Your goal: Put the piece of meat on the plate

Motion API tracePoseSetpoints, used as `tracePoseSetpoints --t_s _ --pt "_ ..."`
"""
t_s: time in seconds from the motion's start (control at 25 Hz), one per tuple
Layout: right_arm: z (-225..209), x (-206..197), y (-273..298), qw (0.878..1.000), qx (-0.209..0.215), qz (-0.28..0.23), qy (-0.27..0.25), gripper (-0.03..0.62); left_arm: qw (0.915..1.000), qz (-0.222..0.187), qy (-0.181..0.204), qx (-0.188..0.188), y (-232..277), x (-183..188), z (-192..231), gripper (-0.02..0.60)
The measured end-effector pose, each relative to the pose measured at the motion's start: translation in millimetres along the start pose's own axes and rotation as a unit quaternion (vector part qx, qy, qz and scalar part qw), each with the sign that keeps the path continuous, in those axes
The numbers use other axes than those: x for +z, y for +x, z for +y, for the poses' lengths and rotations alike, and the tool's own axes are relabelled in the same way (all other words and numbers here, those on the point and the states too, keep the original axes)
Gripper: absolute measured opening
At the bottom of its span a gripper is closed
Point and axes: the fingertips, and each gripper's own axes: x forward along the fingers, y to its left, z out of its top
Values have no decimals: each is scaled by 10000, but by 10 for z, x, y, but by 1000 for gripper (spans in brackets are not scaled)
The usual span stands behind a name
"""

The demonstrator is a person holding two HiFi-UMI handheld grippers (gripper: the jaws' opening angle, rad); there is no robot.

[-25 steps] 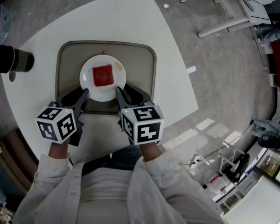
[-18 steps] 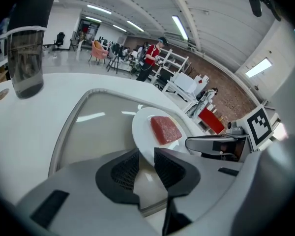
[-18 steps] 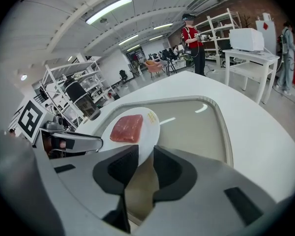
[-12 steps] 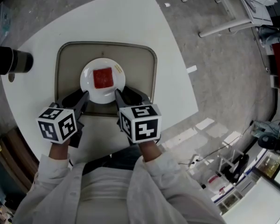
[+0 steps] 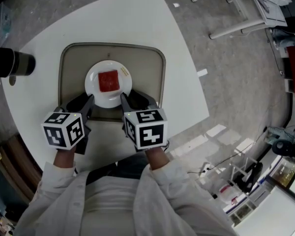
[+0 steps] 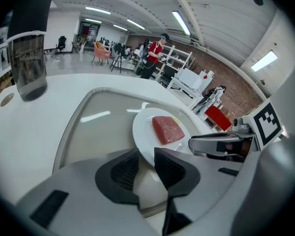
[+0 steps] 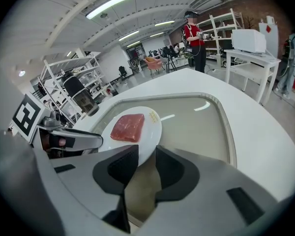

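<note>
A red square piece of meat (image 5: 108, 80) lies in the middle of a round white plate (image 5: 93, 90), which stands on a beige tray (image 5: 147, 68). My left gripper (image 5: 81, 102) hovers at the plate's near left rim and my right gripper (image 5: 136, 98) at its near right rim. In the left gripper view the left gripper (image 6: 146, 156) stands open, with only the plate (image 6: 142, 127) rim and the meat (image 6: 167, 129) beyond the gap. The right gripper (image 7: 146, 154) is open too, just short of the plate (image 7: 150, 132) and the meat (image 7: 128, 128).
The tray sits on a white table (image 5: 137, 18) with rounded corners. A tall black cylinder (image 5: 12, 63) stands at the table's left edge, with a small round disc (image 5: 13, 80) next to it. Grey floor, white frames and shelving lie beyond the table on the right.
</note>
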Motion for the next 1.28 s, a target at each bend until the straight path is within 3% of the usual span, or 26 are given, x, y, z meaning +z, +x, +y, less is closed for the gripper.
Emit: tracePoseSetpoints --t_s 0.28,0.64,0.96,1.28 --pt "15 -6 -33 9998 74 -176 -11 101 9998 -127 140 44 -52 -4 -8 98" --pt "28 -41 -174 9990 -115 -427 104 101 9995 -238 -27 -203 -228 -65 -9 97" --pt "255 37 -548 9921 -112 -1236 171 98 9967 -648 28 -488 -570 -40 -133 43" --pt "817 27 -935 9801 126 -1981 -5 36 9878 -1202 386 -911 -1069 -54 -309 15"
